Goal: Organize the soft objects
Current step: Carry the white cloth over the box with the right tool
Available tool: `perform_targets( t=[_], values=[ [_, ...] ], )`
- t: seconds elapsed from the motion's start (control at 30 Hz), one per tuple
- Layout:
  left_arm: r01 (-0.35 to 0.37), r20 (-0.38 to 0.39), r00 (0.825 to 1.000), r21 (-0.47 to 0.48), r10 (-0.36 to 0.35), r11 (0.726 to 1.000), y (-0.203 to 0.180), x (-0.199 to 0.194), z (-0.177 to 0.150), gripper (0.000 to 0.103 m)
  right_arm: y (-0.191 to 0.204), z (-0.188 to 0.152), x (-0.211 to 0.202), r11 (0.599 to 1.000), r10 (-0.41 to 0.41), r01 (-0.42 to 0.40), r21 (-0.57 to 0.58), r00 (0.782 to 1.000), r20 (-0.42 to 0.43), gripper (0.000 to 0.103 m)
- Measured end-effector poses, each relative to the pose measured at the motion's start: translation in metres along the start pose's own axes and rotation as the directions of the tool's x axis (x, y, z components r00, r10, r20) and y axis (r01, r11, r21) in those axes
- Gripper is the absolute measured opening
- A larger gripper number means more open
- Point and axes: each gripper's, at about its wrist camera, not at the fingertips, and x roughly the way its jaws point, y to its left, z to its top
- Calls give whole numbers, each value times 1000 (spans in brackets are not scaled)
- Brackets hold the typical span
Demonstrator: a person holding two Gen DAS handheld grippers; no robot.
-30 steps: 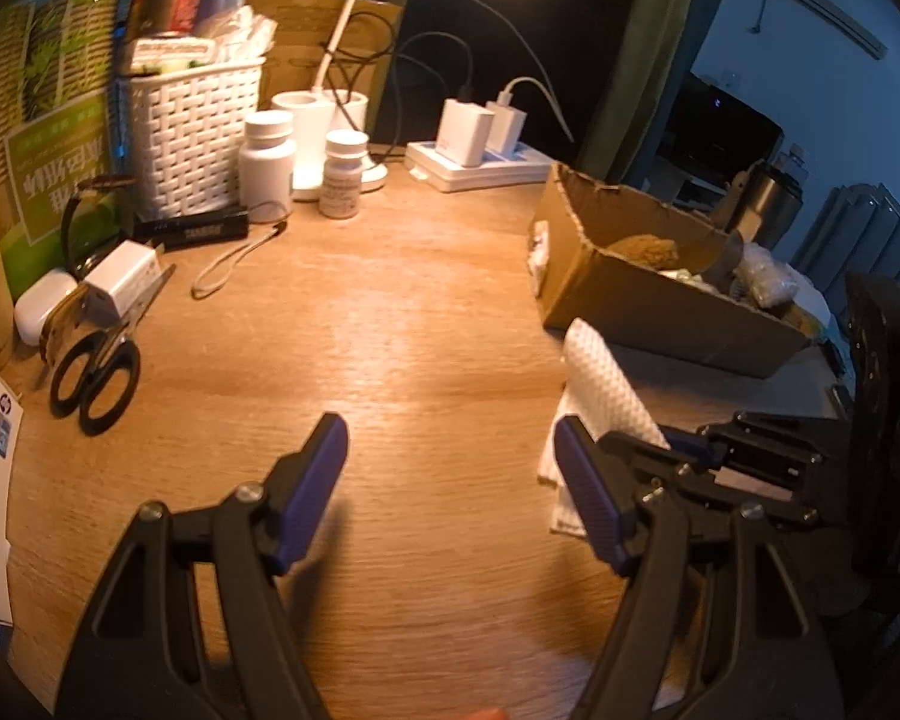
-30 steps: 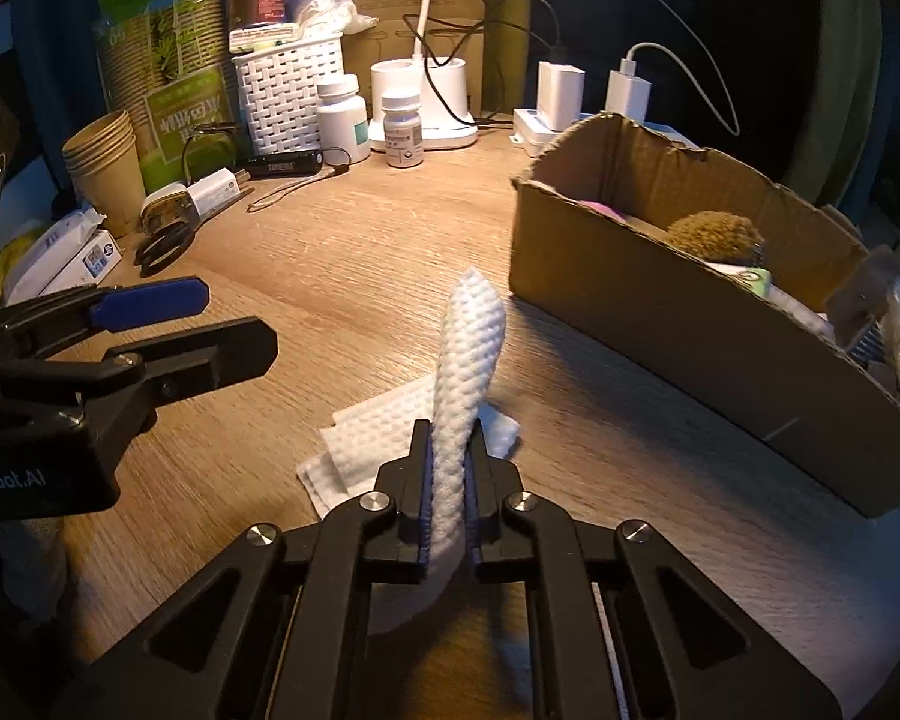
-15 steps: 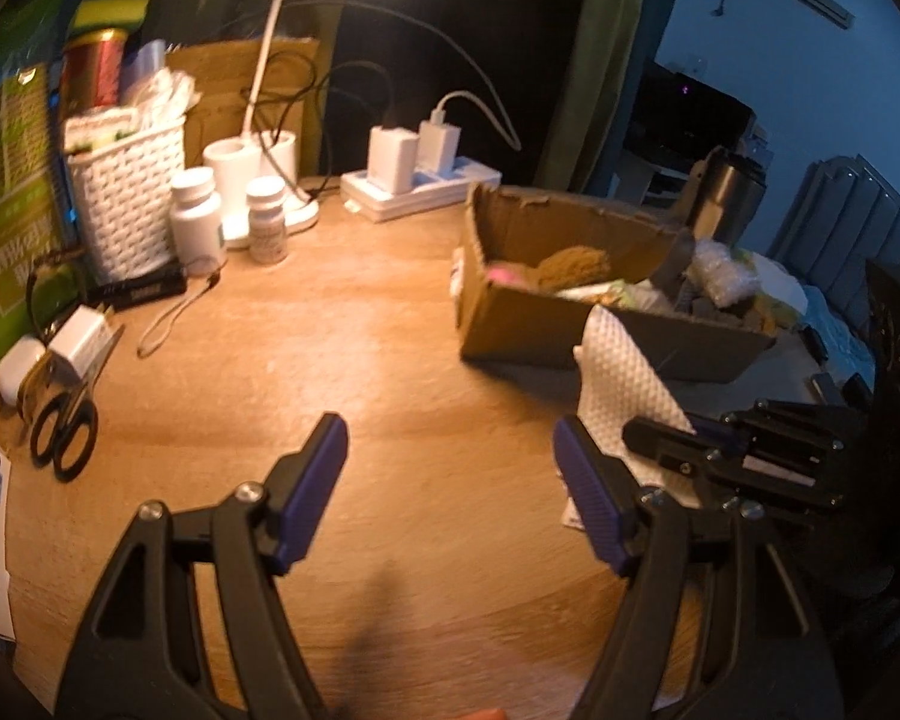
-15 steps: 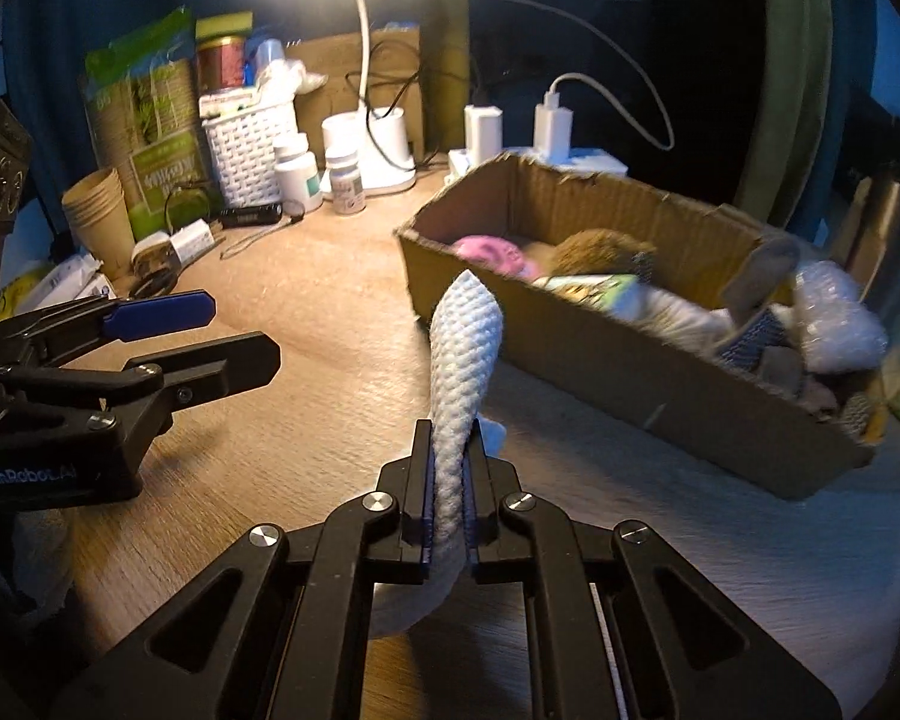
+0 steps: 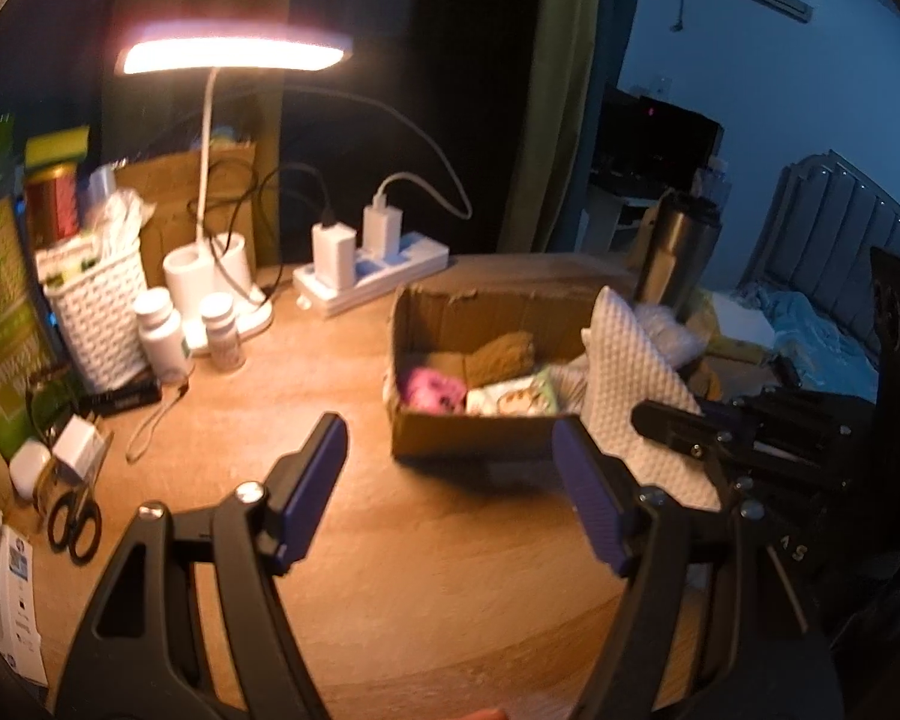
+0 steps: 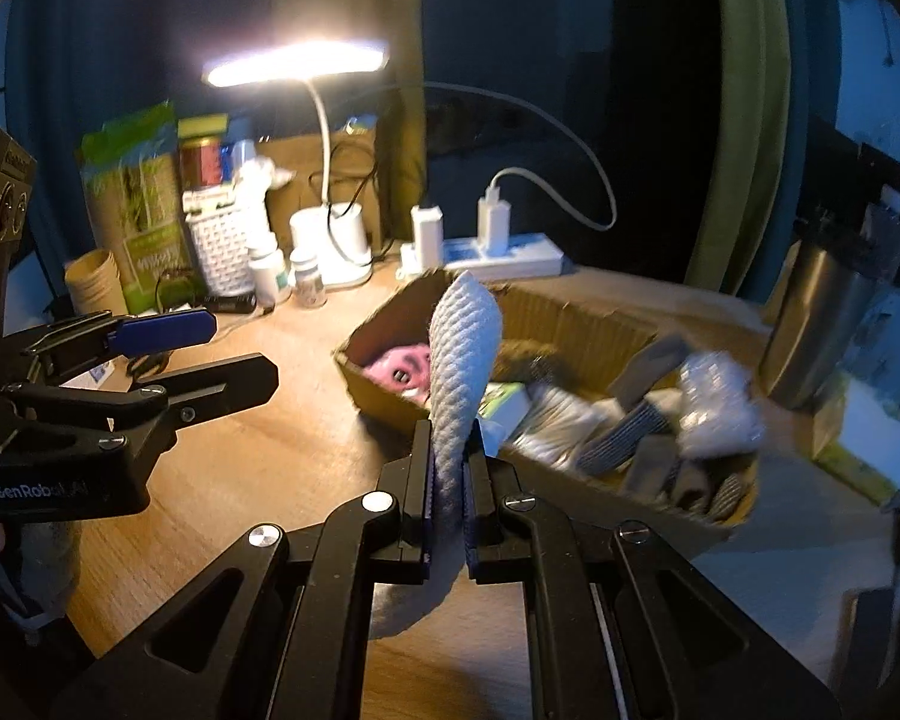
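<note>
White waffle-textured cloth [image 6: 463, 360] clamped upright in the right hand-held gripper [image 6: 448, 483], centre frame, raised over the cardboard box [image 6: 390, 402] of soft things on the wooden desk [image 6: 258, 420]. Left hand-held gripper [image 5: 450, 495] spread apart at lower centre, gripping nothing.

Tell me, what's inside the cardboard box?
Inside the cardboard box lie a pink soft thing, a brown fuzzy lump, a printed packet and grey socks. The white cloth hides some.

Readable text: "GenRobot.AI" | on: black body of left hand-held gripper [image 6: 165, 354] | elsewhere: package and bottle labels too blurred to read
</note>
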Motion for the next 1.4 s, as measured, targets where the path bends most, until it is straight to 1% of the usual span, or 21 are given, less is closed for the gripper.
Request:
perform_targets(
  t=[0.2,0.4,0.5,0.67,0.83,1.07,1.27,1.4],
  values=[
    [7,35,999,28,-8,1000,-14,-5,21,73,-15,18,-14,1000,-18,18,-8,998,54,9],
    [4,90,996,43,-8,999,-19,-11,47,73,-35,37,-24,999,-40,40,4,993,113,9],
    [-4,104,995,45,-1,999,-19,-9,56,73,-44,44,-24,999,-48,47,12,991,127,9],
    [-7,96,995,44,2,999,-20,4,64,73,-56,48,-19,999,-51,49,25,990,128,9],
    [-1,63,998,42,-2,999,-22,28,65,73,-67,48,-3,998,-47,42,41,993,105,9],
    [7,4,1000,26,-8,1000,-21,64,61,73,-80,42,31,997,-37,34,63,998,47,9],
    [19,-48,999,22,-18,1000,-21,93,55,73,-85,35,67,997,-20,22,76,999,-28,9],
    [34,-70,997,22,-32,999,-23,102,51,73,-82,28,86,997,-19,25,71,996,-85,9]
  ],
)
